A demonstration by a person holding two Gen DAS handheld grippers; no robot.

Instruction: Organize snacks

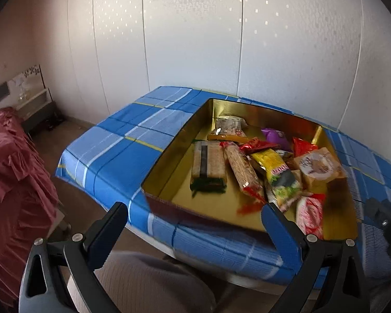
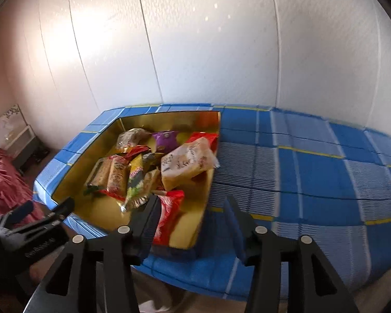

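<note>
An open gold tin (image 1: 247,108) (image 2: 169,121) sits on a table under a blue plaid cloth (image 1: 117,140) (image 2: 312,177). Several snack packets lie in it: a cracker pack (image 1: 208,164), a yellow packet (image 1: 271,164), a purple packet (image 1: 276,135) (image 2: 165,139), a beige bag (image 1: 318,167) (image 2: 185,161) and a red-and-white packet (image 1: 310,214) (image 2: 169,214). My left gripper (image 1: 194,215) hangs open before the tin's near left corner, holding nothing. My right gripper (image 2: 193,206) is open over the tin's near right corner, with nothing between its fingers.
White wall panels stand right behind the table. A bed with a red cover (image 1: 13,169) (image 2: 2,182) lies to the left, with a low shelf (image 1: 36,104) beyond it. A person's lap in grey cloth (image 1: 148,281) is below the table's near edge. Right of the tin there is only cloth.
</note>
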